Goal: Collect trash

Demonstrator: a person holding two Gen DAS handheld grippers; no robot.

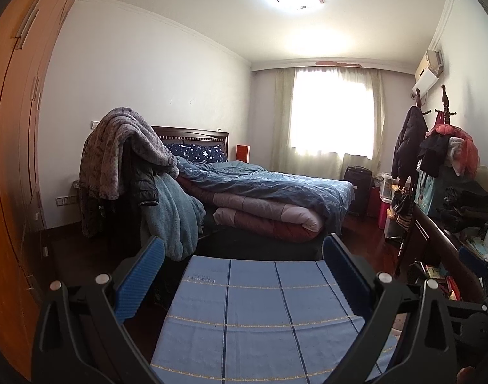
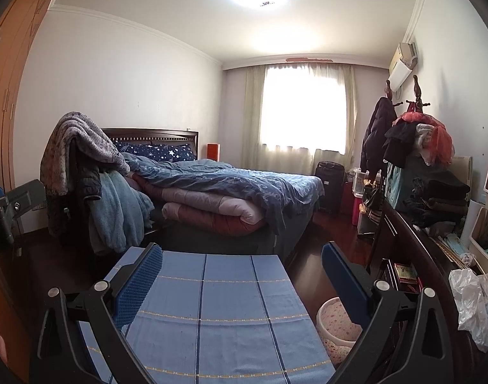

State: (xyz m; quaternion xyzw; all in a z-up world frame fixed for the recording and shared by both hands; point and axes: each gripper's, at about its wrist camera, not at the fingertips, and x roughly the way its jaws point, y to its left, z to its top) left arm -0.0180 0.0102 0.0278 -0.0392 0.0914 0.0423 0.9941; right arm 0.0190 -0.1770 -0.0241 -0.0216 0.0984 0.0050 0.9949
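Left wrist view: the left gripper (image 1: 244,259) hangs with its blue-padded fingers (image 1: 140,280) spread wide and empty above a blue checked cloth (image 1: 260,316), facing an unmade bed (image 1: 269,188) under a bright curtained window (image 1: 332,113). Right wrist view shows the right gripper (image 2: 242,264) likewise spread apart, gripping nothing, over the right side of the same cloth, with the left gripper just visible at the far left edge. Crumpled clear plastic (image 2: 476,304), the likely trash, lies on the dark desk (image 2: 416,249) at near right, beyond the right finger. A pink-speckled bin (image 2: 335,326) stands on the floor between cloth and desk. Coats hang on a rack (image 2: 376,134) farther right.
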